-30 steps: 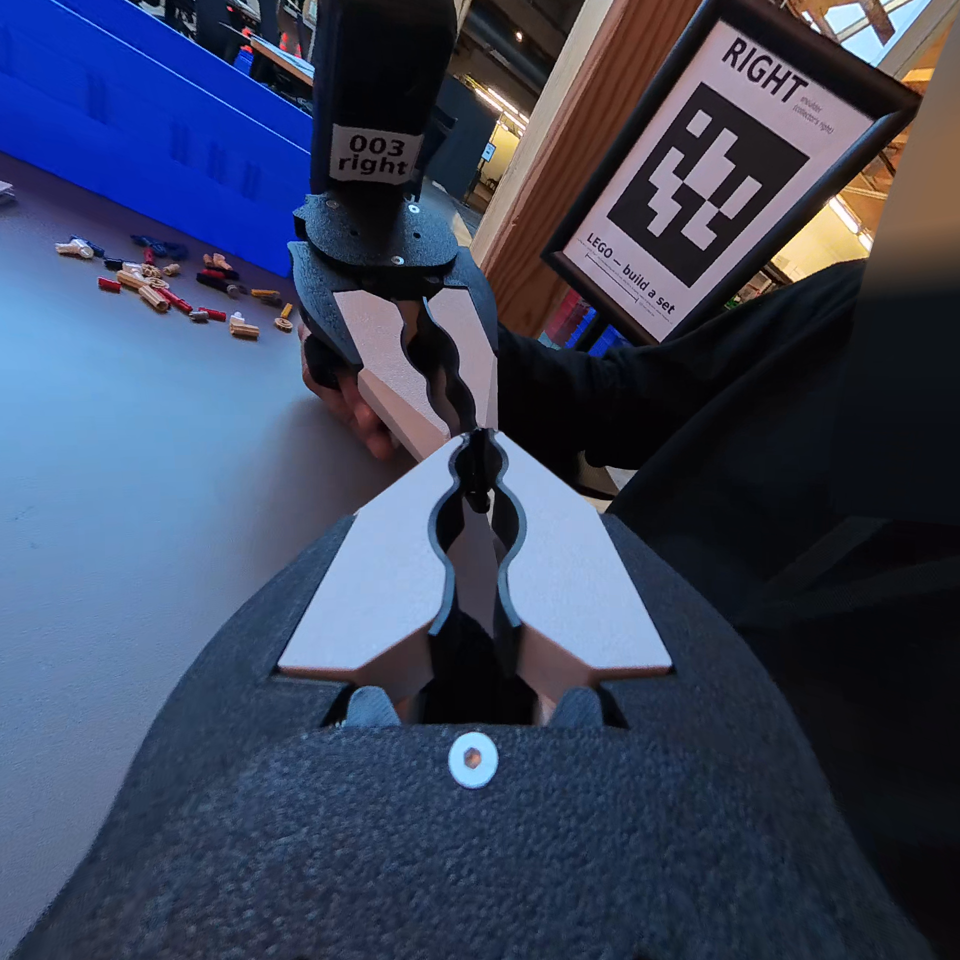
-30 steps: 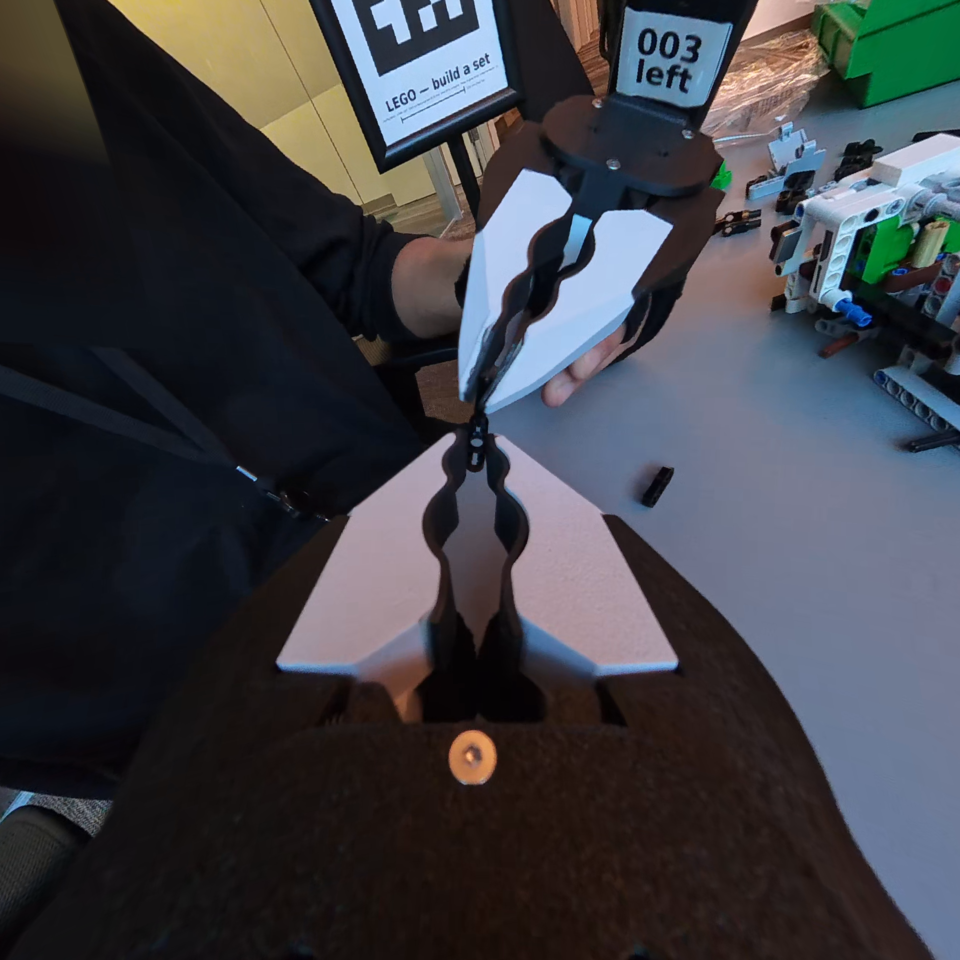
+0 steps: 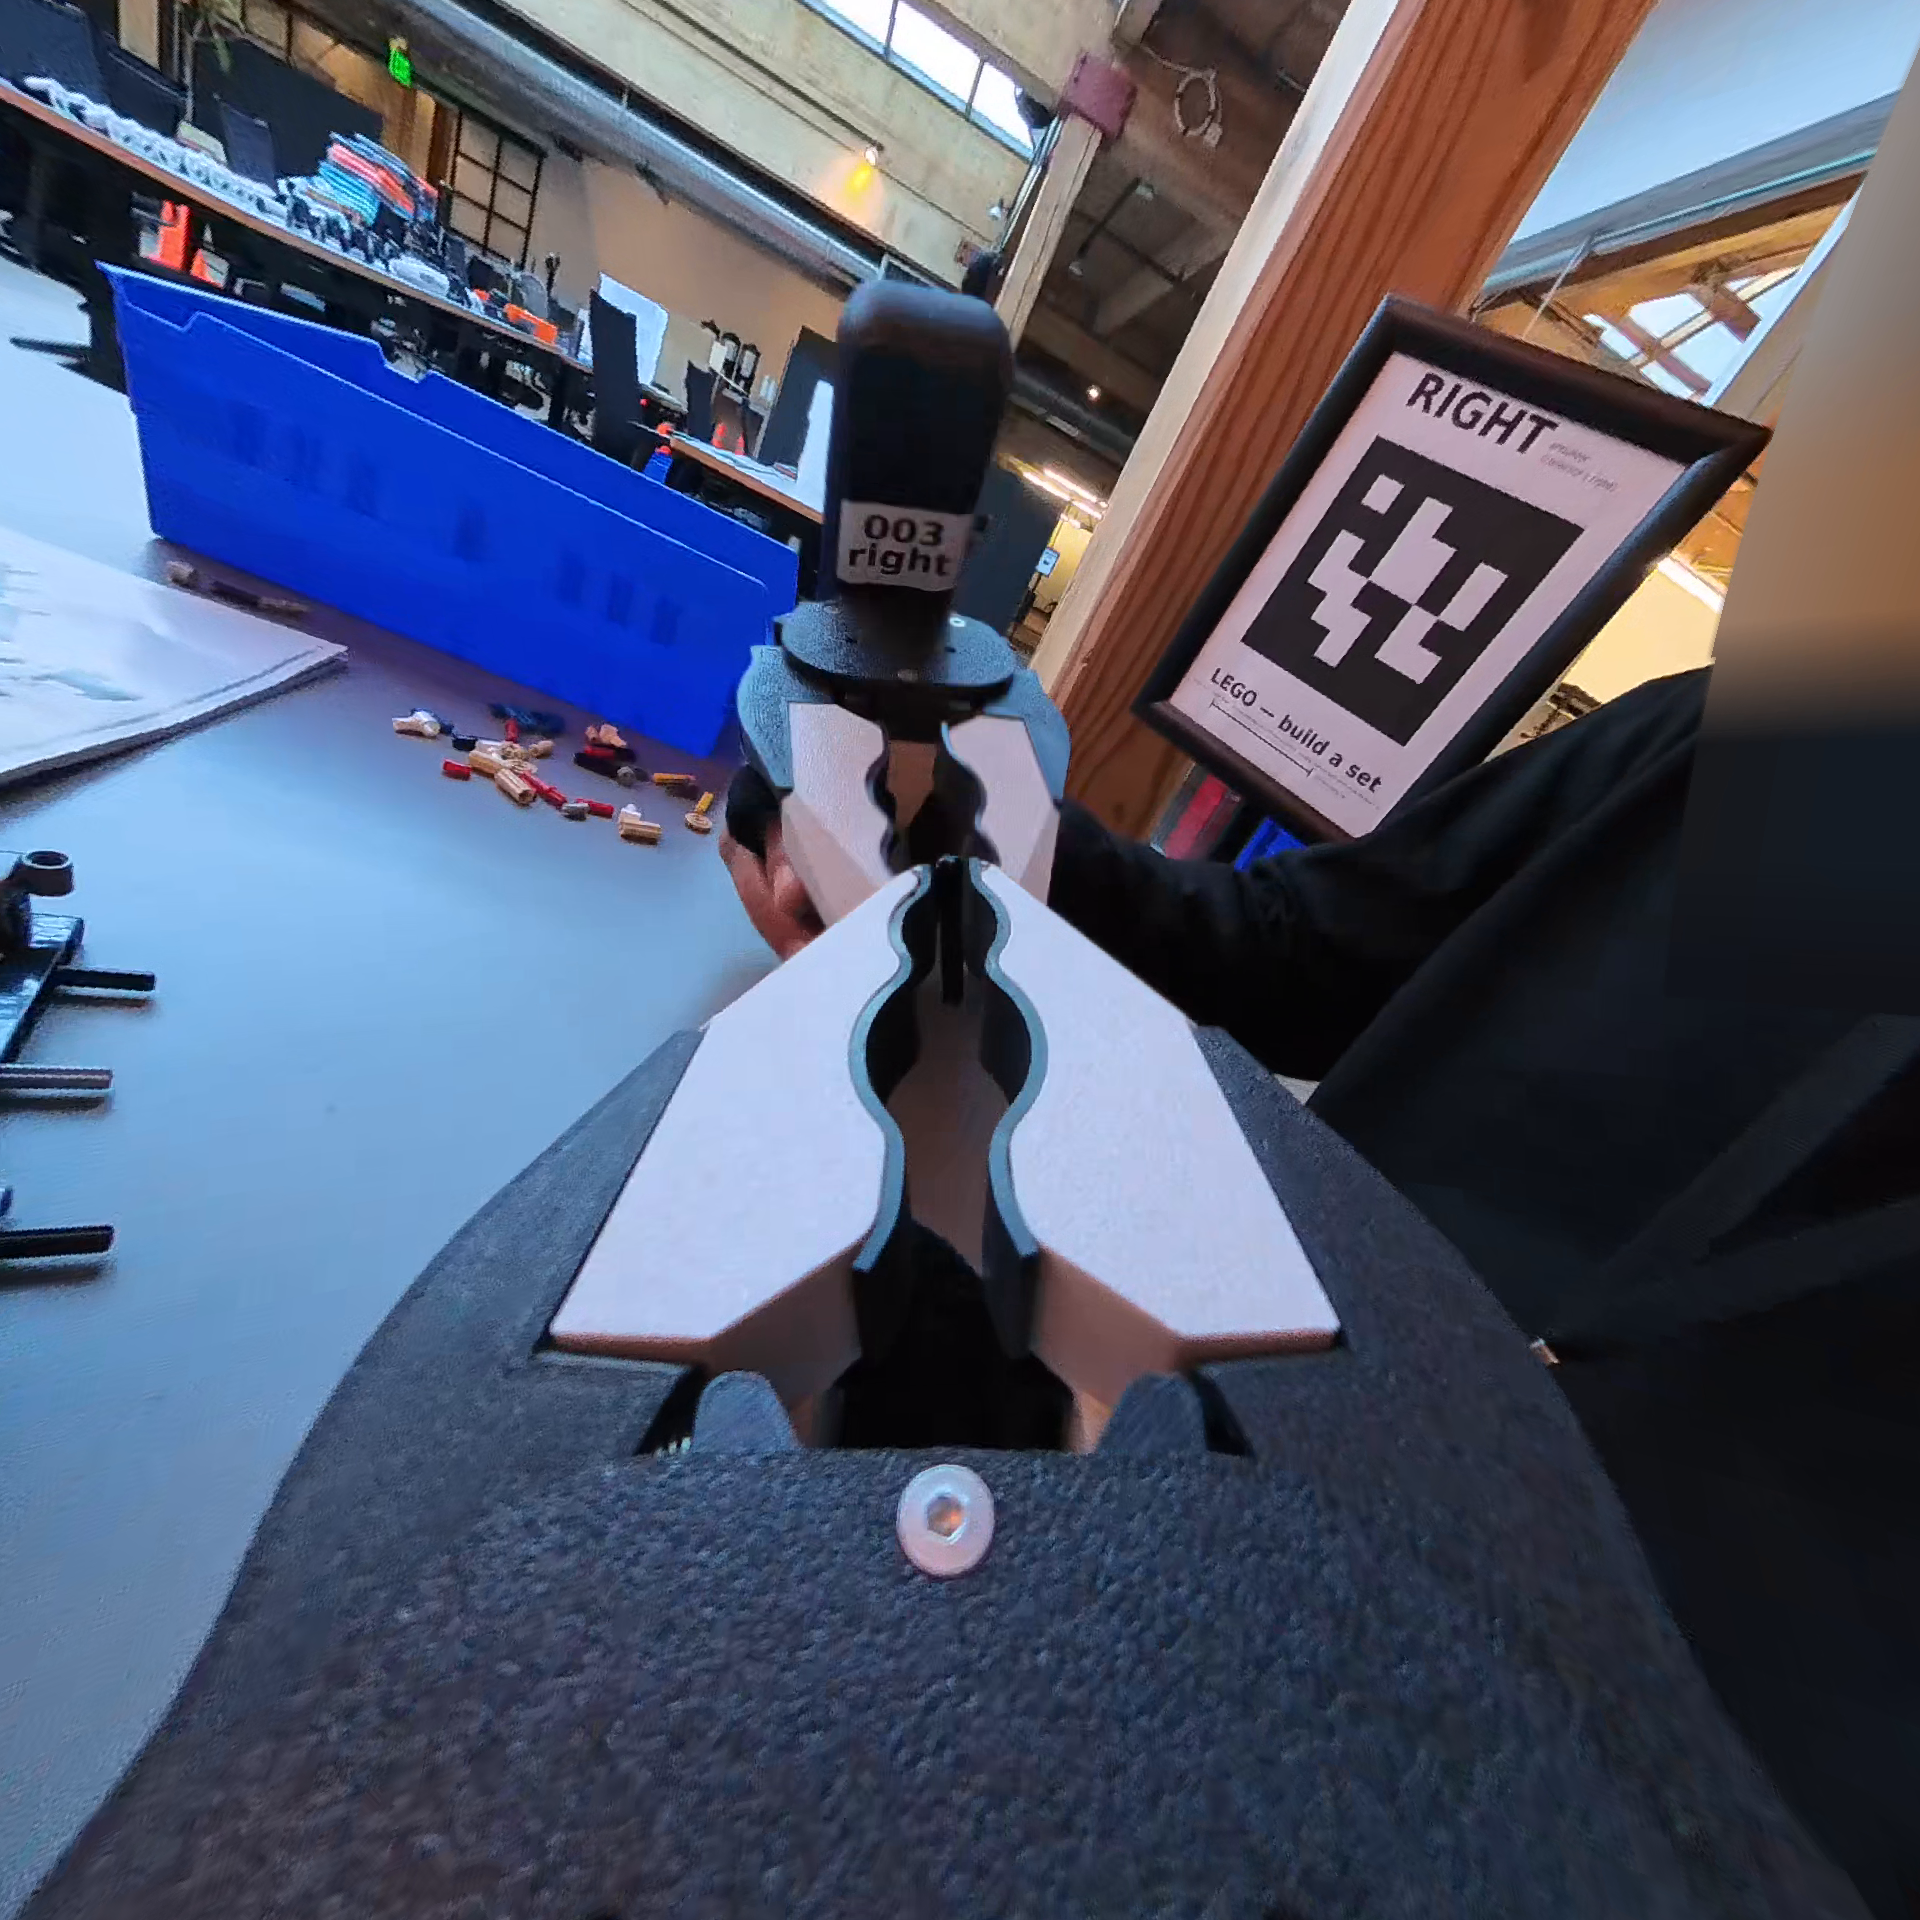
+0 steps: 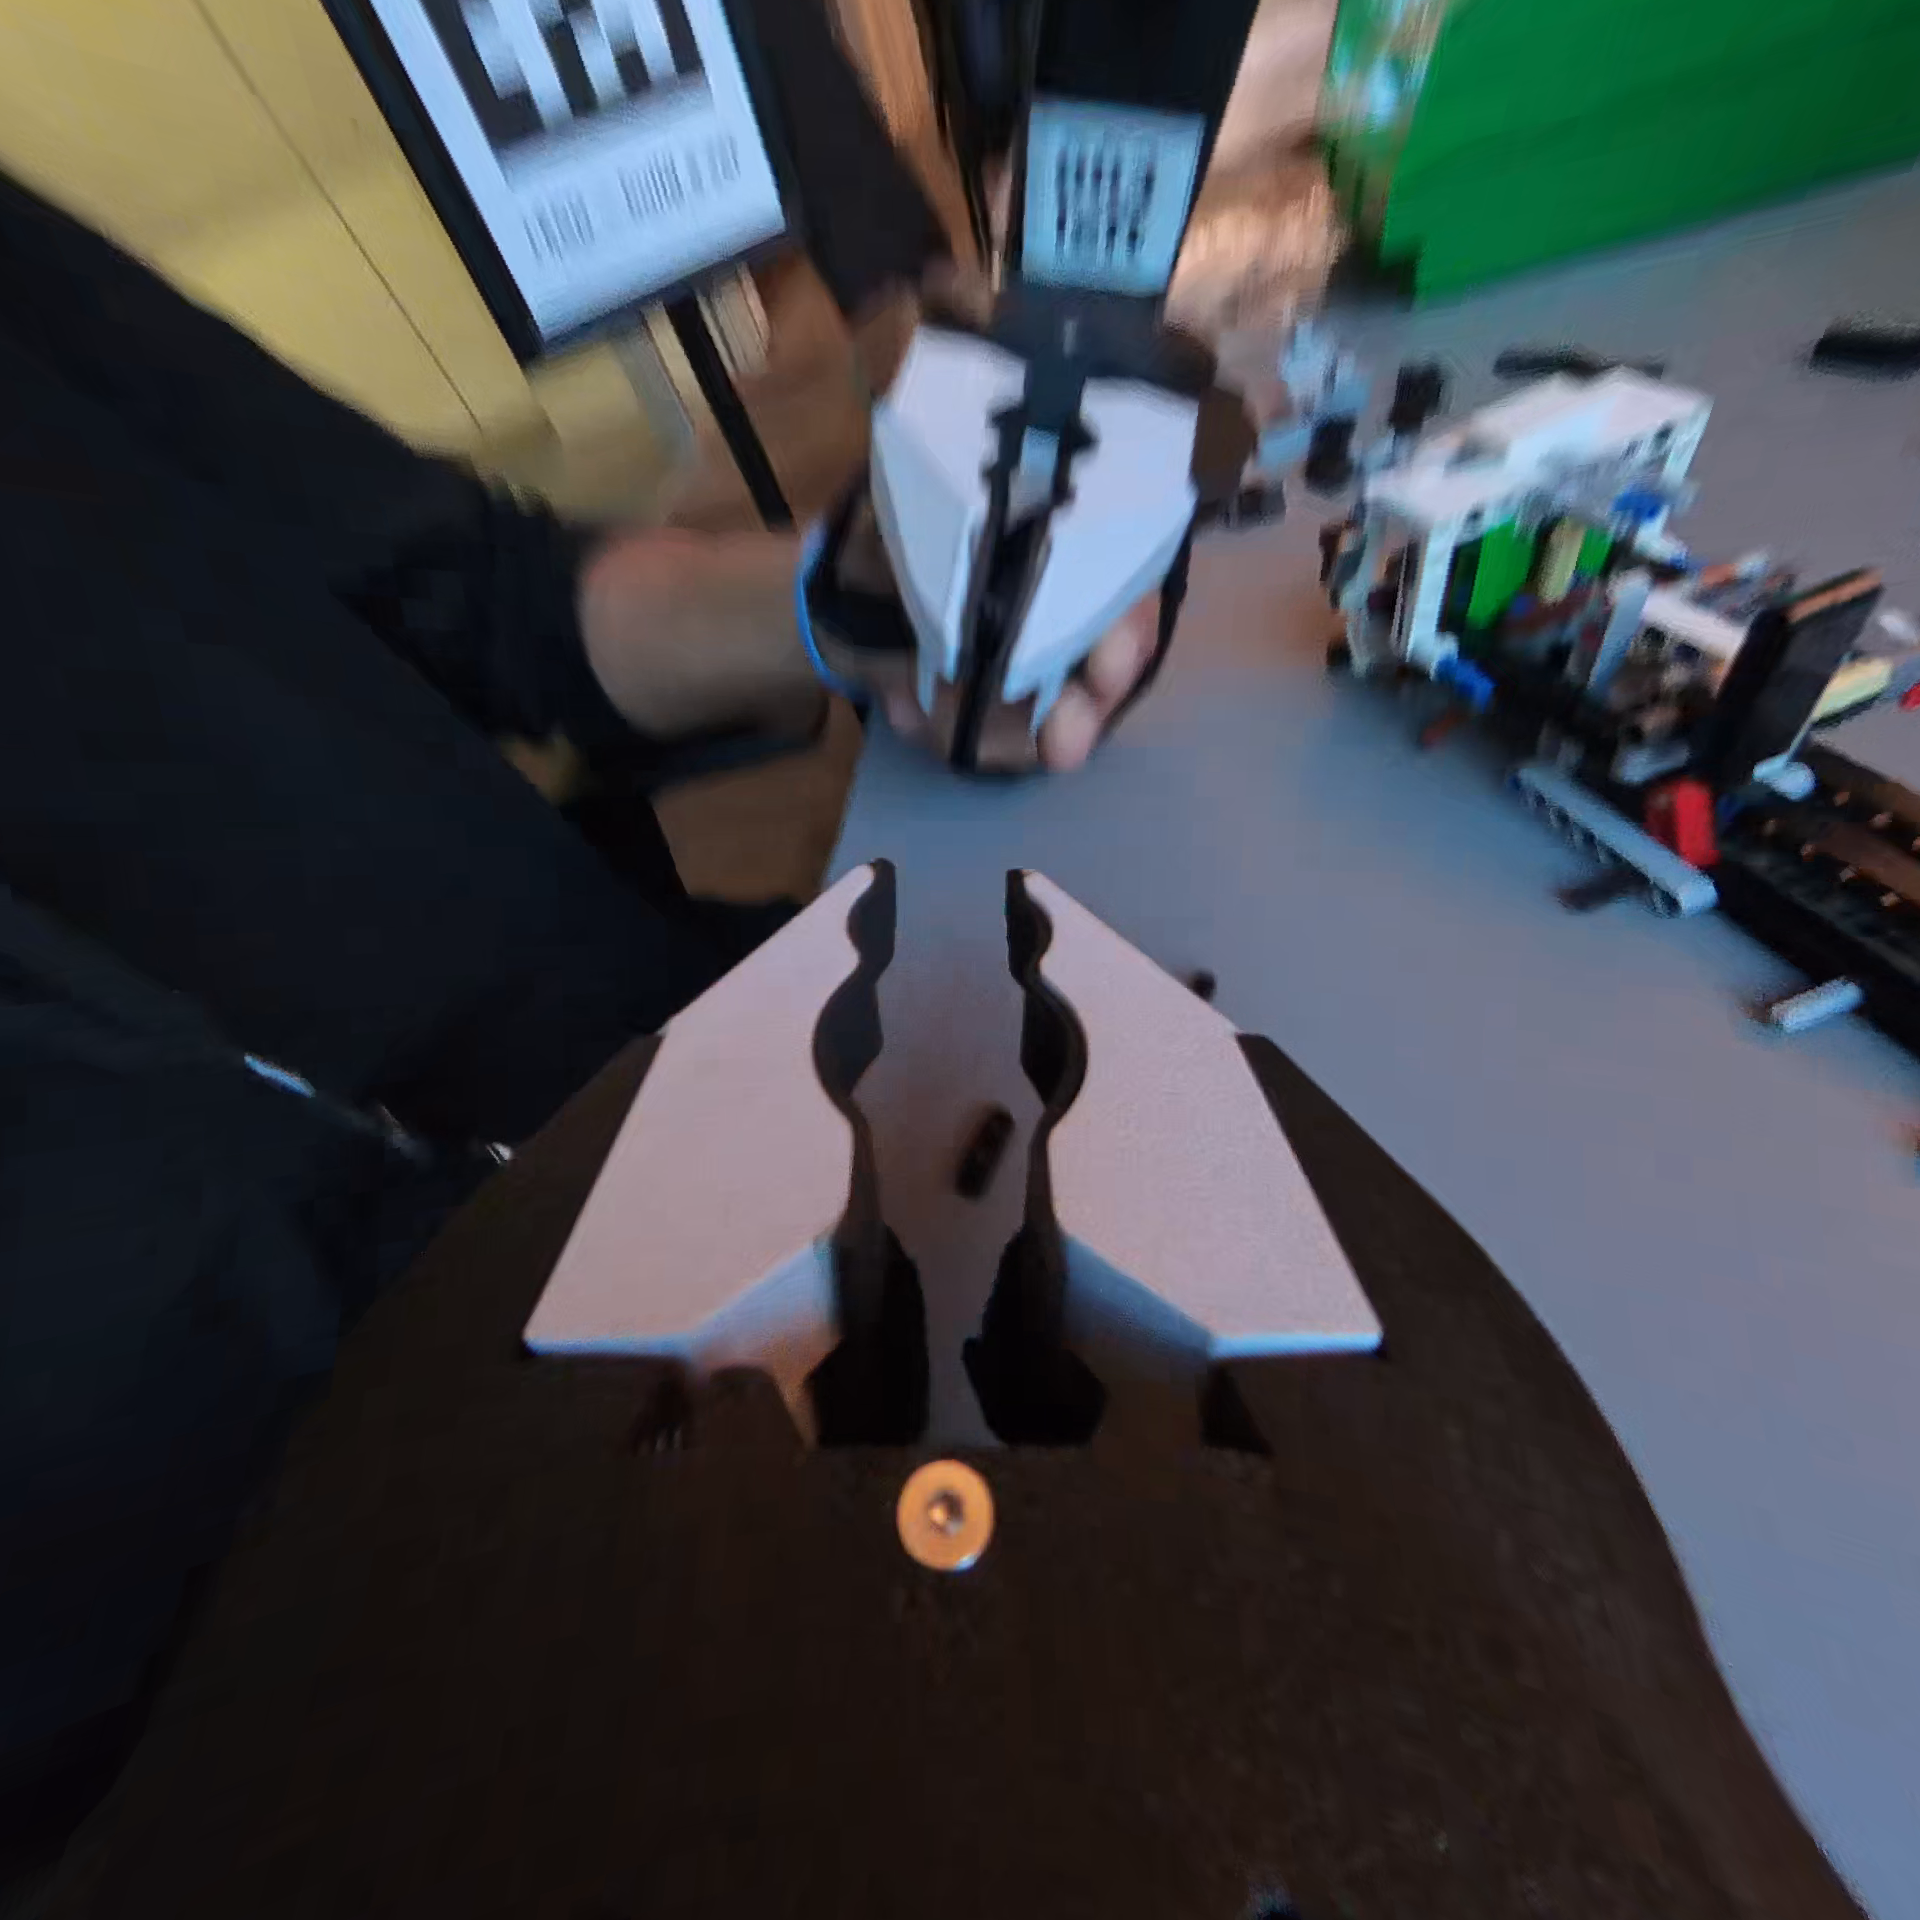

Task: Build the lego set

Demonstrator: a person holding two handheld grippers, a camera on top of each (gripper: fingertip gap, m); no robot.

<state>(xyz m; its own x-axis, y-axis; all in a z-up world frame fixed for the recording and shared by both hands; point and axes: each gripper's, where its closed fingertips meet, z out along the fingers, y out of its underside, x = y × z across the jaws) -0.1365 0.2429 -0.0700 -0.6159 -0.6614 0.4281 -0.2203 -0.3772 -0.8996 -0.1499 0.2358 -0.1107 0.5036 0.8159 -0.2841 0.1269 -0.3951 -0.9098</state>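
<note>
Left wrist view: left gripper (image 3: 948,883) clamped on a thin black lego piece (image 3: 950,940) above the tabletop (image 3: 343,1039). Right gripper (image 4: 948,883) parted, empty; small black pin (image 4: 983,1151) lies below. Partly built lego model (image 4: 1538,561) near the tabletop's right edge.

left view sharp and daylit, right view motion-blurred, wide-angle edge distortion

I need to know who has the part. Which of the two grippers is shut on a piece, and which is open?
The left gripper is shut on a thin black piece at its tips. The right gripper is open and empty, its fingers clearly apart.
</note>
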